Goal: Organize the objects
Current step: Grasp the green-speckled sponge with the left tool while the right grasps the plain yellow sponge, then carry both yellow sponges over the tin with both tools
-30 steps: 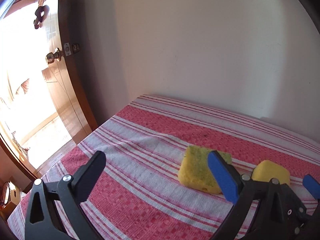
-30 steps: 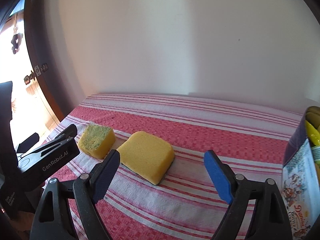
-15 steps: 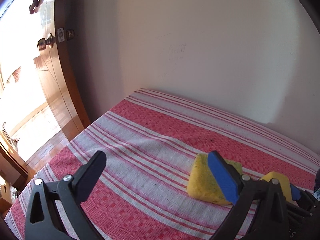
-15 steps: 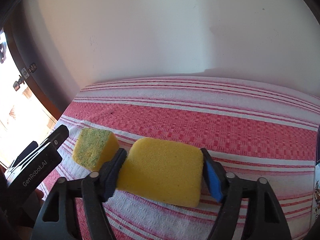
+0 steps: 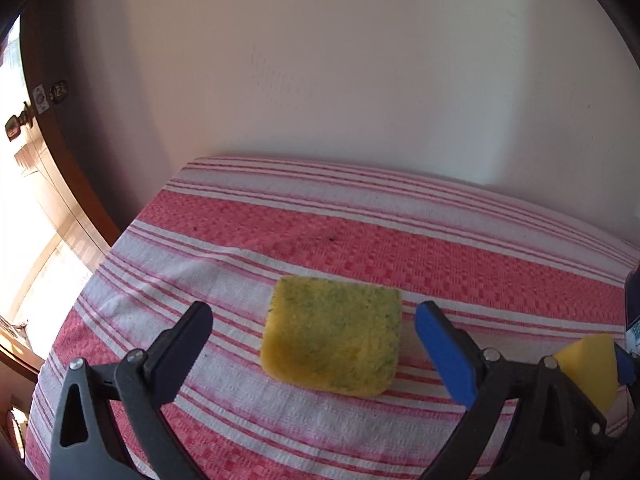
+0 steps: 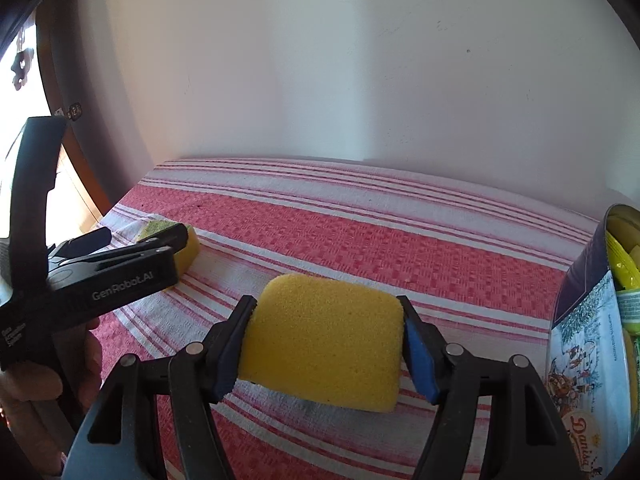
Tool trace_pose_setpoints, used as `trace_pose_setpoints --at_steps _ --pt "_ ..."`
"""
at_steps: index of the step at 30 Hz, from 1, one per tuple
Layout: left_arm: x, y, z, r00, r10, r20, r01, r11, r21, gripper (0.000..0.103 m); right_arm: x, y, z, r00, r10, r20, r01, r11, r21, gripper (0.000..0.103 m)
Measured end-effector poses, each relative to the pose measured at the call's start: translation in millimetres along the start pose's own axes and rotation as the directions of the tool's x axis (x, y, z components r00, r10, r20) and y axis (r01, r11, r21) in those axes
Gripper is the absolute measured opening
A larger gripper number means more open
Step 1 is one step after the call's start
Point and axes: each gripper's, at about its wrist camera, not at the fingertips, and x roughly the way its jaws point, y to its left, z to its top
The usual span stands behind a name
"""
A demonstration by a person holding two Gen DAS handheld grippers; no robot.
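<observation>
A green-speckled yellow sponge (image 5: pixel 334 338) lies flat on the red-and-white striped cloth (image 5: pixel 360 232). My left gripper (image 5: pixel 312 334) is open, its jaws standing either side of the sponge and apart from it. My right gripper (image 6: pixel 326 344) is shut on a plain yellow sponge (image 6: pixel 324 352) and holds it a little above the cloth. That sponge's corner shows at the right of the left wrist view (image 5: pixel 588 368). The left gripper (image 6: pixel 120 264) appears at the left of the right wrist view, over the speckled sponge (image 6: pixel 188 246).
A cookie tin (image 6: pixel 596 328) holding several yellow and green items stands at the right edge. A white wall (image 5: pixel 360 60) backs the table. A wooden door (image 5: pixel 44 128) with a brass knob stands open at the left.
My right gripper has shut on the plain sponge and lifted it. My left gripper has swung right so the speckled sponge now sits between its open jaws.
</observation>
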Motion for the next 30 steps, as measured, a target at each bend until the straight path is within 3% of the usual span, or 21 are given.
trace_pose_setpoints --at_steps 2,5,6,10,15,18,21,25,30 --pt "13.9 -4.0 1.6 0.998 0.014 -0.067 -0.014 1.000 0.012 0.093 2.3 0.3 0.2 1.000 0.011 -0.015 -0.011 1.000 -0.002 0.070" --pt "15.5 12.0 1.5 0.995 -0.077 -0.069 0.072 0.995 -0.070 0.073 3.6 -3.6 -1.5 0.999 0.028 -0.039 -0.028 1.000 -0.006 0.070" --pt "13.1 18.9 0.8 0.995 -0.078 -0.056 0.072 0.992 -0.105 0.065 5.4 -4.5 -1.4 0.998 0.034 -0.047 -0.034 0.999 -0.004 0.070" --pt "5.7 39.5 -3.6 0.994 -0.110 -0.025 0.103 0.973 -0.207 0.064 5.7 -13.2 -3.9 0.997 0.055 -0.056 -0.054 0.998 0.026 0.070" --pt "-11.2 60.4 -12.1 0.997 -0.061 0.045 0.072 0.942 -0.328 0.064 6.3 -6.1 -3.3 0.998 0.058 0.001 -0.058 0.996 0.064 0.070" --pt "-32.4 54.9 -14.6 0.992 0.019 0.124 0.021 0.949 -0.316 0.064 -7.9 -4.6 -1.9 0.994 0.053 0.097 -0.060 0.996 0.068 0.070" --pt "-61.0 32.8 -15.1 0.962 0.127 0.243 -0.068 0.969 -0.238 0.064 -28.9 1.7 -2.8 0.971 0.032 0.237 -0.041 0.999 0.033 0.070" --pt "-88.7 2.0 -24.1 0.914 0.184 0.362 -0.145 0.981 -0.131 0.064 -50.4 20.4 -8.6 0.923 -0.001 0.384 0.026 0.998 -0.062 0.070" --pt "-104.5 -9.4 -33.3 0.900 0.176 0.398 -0.141 0.983 -0.116 0.065 -65.7 36.0 -18.1 0.870 -0.054 0.491 0.122 0.987 -0.109 0.070"
